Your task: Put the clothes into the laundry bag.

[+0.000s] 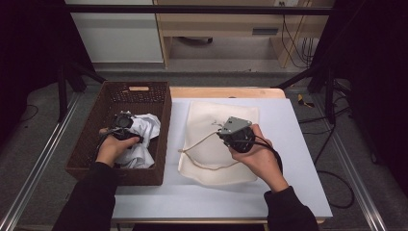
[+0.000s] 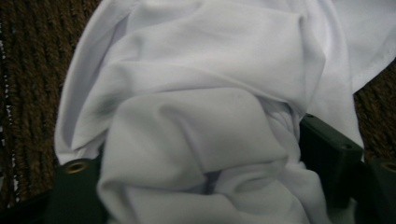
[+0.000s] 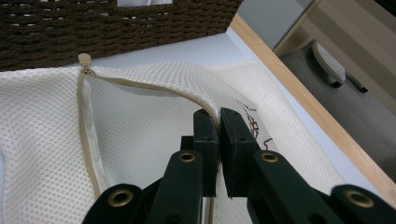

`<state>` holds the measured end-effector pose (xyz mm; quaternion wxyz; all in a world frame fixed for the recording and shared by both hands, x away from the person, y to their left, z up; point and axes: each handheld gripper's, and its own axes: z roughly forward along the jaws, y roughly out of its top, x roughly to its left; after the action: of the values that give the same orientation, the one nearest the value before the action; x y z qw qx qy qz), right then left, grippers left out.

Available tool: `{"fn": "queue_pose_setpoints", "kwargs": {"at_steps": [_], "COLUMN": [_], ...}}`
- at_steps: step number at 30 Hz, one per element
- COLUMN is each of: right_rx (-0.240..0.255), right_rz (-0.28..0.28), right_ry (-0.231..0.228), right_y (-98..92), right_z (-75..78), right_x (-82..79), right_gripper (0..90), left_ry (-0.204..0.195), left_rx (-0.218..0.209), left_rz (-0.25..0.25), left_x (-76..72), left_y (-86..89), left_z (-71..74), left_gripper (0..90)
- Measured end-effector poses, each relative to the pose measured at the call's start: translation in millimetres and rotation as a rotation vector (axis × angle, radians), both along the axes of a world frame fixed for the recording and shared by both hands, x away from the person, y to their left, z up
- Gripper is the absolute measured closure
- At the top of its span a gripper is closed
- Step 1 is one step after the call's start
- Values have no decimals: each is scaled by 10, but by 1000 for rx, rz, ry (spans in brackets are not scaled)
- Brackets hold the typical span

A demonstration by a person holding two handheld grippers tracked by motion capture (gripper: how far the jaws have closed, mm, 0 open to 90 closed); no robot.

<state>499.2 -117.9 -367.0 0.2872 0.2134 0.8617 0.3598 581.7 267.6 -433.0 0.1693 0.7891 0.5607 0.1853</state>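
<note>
A white cloth [image 1: 144, 129] lies crumpled in the brown woven basket [image 1: 165, 120] at the table's left. My left gripper [image 1: 132, 138] reaches down into the basket. In the left gripper view its jaws stand on either side of a bunched fold of the cloth [image 2: 196, 140], which fills the gap and presses against both of my left gripper [image 2: 205, 179] pads. A cream mesh bag [image 1: 211, 115] with a beige zipper [image 3: 86, 126] lies flat on the table's middle. My right gripper [image 1: 222, 134] is shut on the bag's zipper edge, lifting it slightly [image 3: 218, 122].
The basket wall [image 3: 93, 32] stands just left of the bag. The pale table [image 1: 288, 159] has a wooden far edge [image 3: 299, 93], with floor beyond. Black cables trail from both grippers. Metal rails run along the floor on both sides.
</note>
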Motion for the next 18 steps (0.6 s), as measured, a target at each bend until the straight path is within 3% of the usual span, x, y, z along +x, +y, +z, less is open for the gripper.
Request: {"fn": "queue_pose_setpoints", "kwargs": {"at_steps": [4,10,12,16,17,18], "right_rx": [3,6,5,5,5,5], "right_rz": [-2,-5,-4,-3,-3,-3], "right_ry": [-3,-4,-5,-4,-4,-4], "right_y": [-15,-30,-31,-34,-34,-40], "right_z": [14,23,25,23,23,22], "right_x": [1,4,4,9,9,11], "right_gripper": [857,858,858,859,859,859], "left_ry": [11,-7,-53,-140,-140,-176], "left_rx": [2,-5,25,42,42,59], "left_rz": [-5,0,-11,-12,-12,-16], "left_x": [3,-8,-38,-84,-84,-101], "left_y": [16,28,7,7,7,26], "left_z": [19,92,156,271,271,328], "left_gripper": [426,530,538,543,543,543]}}
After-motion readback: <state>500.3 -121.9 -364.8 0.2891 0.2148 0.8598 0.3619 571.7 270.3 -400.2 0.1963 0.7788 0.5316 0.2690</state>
